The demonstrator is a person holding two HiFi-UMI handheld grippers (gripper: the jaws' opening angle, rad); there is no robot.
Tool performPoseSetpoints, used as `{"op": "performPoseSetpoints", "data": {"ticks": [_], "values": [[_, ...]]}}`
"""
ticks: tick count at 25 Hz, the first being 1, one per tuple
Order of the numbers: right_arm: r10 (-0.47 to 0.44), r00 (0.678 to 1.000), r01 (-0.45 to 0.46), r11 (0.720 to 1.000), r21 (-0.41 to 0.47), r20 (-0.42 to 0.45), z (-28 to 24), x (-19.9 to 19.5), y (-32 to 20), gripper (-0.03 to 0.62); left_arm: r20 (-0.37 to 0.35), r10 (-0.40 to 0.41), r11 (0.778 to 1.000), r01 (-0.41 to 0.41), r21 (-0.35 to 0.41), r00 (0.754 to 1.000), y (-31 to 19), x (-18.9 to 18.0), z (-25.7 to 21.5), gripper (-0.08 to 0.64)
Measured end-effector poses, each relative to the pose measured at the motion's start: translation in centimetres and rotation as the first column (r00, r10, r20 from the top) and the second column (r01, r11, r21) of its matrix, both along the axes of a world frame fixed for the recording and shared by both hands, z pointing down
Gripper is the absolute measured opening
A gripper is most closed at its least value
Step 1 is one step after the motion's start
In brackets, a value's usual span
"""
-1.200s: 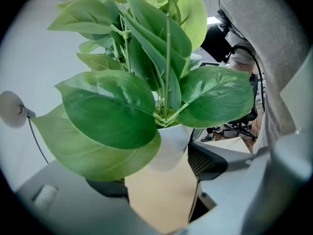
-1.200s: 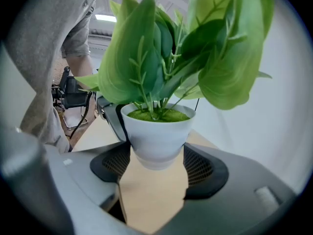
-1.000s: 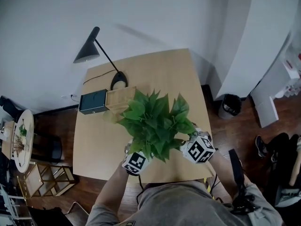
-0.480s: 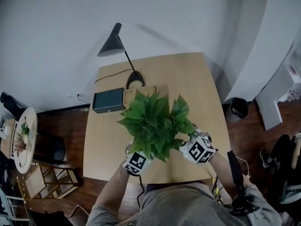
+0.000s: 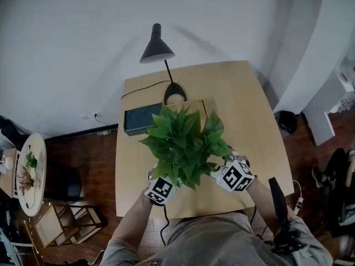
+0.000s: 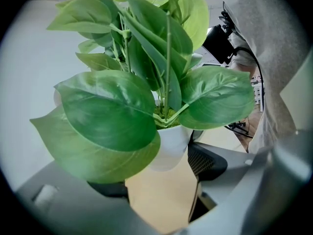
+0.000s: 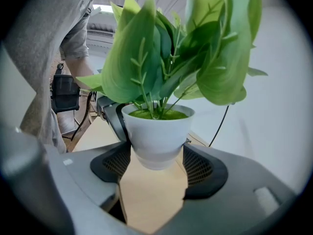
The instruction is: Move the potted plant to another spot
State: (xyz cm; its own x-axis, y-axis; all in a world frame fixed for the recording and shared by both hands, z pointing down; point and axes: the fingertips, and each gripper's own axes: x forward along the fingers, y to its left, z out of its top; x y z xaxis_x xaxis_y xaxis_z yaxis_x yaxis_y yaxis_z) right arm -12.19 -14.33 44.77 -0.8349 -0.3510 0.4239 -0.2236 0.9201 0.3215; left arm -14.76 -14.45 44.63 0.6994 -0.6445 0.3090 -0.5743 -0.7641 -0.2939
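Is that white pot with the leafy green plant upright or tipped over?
Upright: the white pot shows a level rim and stems rising straight, clamped between the jaws of the right gripper.

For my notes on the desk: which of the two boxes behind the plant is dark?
The left box: it is dark green, while the right box beside it is pale wood.

Soft even light, faint lamp (image 5: 157,44) shadow on wall (image 5: 66,49), fisheye gripper views, dark corners, blurred foreground
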Motion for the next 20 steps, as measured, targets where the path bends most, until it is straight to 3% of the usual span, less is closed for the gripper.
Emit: {"op": "performPoseSetpoints", "data": {"ticks": [8, 20], "values": [[0.047, 0.999, -0.047, 0.999, -0.013, -0.005, 0.2, -9.3, 2.9, 0.342, 0.001, 0.043, 0.999, -0.043, -0.013, 0.999, 2.7, -9.3, 0.3, 0.371], [-0.01, 1.0, 0.01, 0.999, -0.034, -0.008, 1.0, -9.5, 2.9, 0.341, 0.002, -0.024, 0.999, 0.024, -0.039, 1.0, 2.9, -9.6, 1.1, 0.371]]}}
